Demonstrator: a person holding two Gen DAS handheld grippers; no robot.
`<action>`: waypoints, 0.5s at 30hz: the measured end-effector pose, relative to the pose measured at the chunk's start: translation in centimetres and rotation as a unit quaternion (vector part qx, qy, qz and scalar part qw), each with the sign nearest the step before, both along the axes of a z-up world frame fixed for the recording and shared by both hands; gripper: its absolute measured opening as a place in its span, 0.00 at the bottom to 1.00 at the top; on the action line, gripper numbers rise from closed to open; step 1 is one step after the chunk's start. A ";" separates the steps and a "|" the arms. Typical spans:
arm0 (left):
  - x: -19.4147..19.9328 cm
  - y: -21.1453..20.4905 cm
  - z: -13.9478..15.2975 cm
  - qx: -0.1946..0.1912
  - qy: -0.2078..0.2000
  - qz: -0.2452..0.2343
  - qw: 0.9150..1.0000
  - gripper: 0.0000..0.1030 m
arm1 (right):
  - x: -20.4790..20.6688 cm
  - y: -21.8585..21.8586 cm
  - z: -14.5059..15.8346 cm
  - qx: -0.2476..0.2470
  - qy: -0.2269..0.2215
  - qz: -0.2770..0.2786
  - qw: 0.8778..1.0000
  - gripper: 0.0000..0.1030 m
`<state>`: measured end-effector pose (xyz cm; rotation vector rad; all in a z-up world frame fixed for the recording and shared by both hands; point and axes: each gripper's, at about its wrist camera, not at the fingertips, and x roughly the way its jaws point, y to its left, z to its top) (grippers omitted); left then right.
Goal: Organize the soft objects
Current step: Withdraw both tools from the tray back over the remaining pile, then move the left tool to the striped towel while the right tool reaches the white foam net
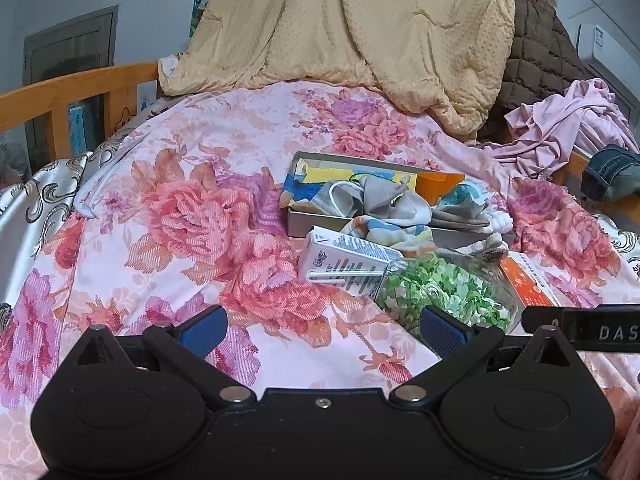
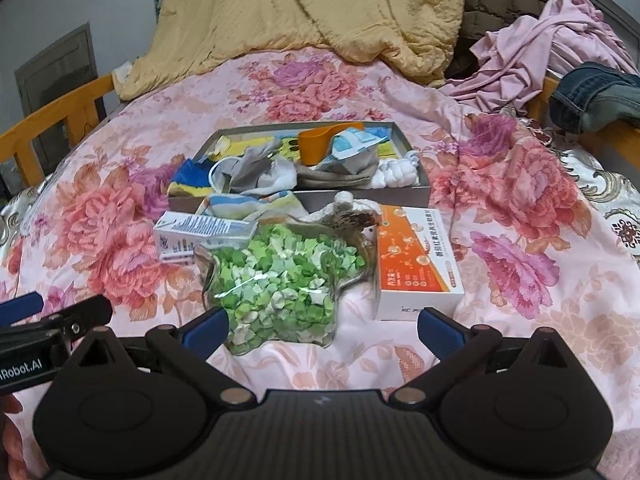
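A shallow grey box (image 2: 412, 196) lies on the floral bed sheet and holds socks and cloths (image 2: 260, 174), an orange cup (image 2: 314, 146) and a white knotted cloth (image 2: 394, 174). A striped cloth (image 2: 256, 204) hangs over its near wall. The box (image 1: 304, 226) also shows in the left wrist view, with grey socks (image 1: 384, 198). My left gripper (image 1: 322, 330) is open and empty, near and left of the box. My right gripper (image 2: 320, 330) is open and empty, just short of a star-shaped jar of green paper stars (image 2: 276, 280).
A white carton (image 2: 192, 236) lies left of the jar and an orange-white medicine box (image 2: 416, 264) right of it. A brown fluffy item (image 2: 352, 220) lies behind the jar. A yellow quilt (image 2: 304, 12), pink clothes (image 2: 552, 48) and jeans (image 2: 600, 96) lie at the back. Wooden rails (image 1: 80, 92) edge the bed.
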<state>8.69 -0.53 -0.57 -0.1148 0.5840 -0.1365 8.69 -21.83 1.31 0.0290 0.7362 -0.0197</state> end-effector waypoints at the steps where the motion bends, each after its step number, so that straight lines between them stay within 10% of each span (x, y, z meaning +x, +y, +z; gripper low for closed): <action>1: 0.0 0.0 0.0 0.000 0.000 0.000 1.000 0.99 | 0.0 0.1 0.0 0.001 0.001 0.002 1.000 1.00; 15: 1.6 0.0 0.3 0.013 -0.013 0.006 1.000 0.99 | 2.0 -0.3 1.0 0.002 -0.016 0.024 1.000 1.00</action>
